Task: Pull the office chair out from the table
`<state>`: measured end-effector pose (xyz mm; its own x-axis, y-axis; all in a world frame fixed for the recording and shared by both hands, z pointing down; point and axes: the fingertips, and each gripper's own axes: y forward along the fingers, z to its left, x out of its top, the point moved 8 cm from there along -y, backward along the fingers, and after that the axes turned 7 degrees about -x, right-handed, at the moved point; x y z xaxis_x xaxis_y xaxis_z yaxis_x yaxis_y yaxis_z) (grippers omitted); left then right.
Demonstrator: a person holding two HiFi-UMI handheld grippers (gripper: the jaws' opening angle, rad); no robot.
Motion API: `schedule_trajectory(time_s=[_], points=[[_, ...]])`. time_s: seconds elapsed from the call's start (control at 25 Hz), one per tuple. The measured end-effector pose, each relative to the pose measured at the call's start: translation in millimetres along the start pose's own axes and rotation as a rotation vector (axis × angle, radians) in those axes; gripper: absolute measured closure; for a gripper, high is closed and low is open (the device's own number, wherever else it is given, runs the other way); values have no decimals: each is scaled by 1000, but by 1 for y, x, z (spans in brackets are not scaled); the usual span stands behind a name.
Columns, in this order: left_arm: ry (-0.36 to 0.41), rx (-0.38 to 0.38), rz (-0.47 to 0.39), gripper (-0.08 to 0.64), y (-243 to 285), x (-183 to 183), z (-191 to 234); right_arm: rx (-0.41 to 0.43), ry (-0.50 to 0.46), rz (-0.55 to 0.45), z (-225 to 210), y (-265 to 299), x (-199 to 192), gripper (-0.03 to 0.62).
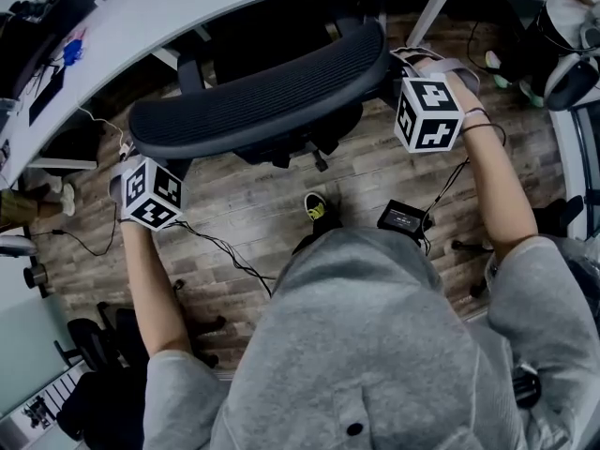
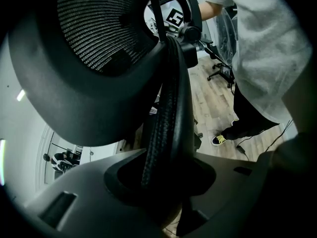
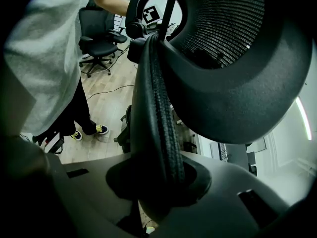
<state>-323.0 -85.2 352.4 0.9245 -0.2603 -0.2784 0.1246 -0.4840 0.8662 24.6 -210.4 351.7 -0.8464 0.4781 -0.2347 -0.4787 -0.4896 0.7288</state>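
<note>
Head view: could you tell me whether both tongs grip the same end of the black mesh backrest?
No, the left tongs clamp the black mesh backrest at one end, the right tongs at the opposite end.

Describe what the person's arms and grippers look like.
Left gripper and right gripper each carry a white cube with black square markers; their jaw bodies are grey plastic. Grey sleeves leave the forearms bare; a dark band circles the right wrist.

No legible txt, labels, brands or nos. anywhere in any view.
</note>
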Motion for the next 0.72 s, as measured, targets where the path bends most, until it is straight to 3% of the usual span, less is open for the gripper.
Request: schedule_trajectory(time_s=[0.72], points=[[-35, -7, 32, 405, -37, 15, -90, -7, -13, -6, 70, -62, 5, 488]])
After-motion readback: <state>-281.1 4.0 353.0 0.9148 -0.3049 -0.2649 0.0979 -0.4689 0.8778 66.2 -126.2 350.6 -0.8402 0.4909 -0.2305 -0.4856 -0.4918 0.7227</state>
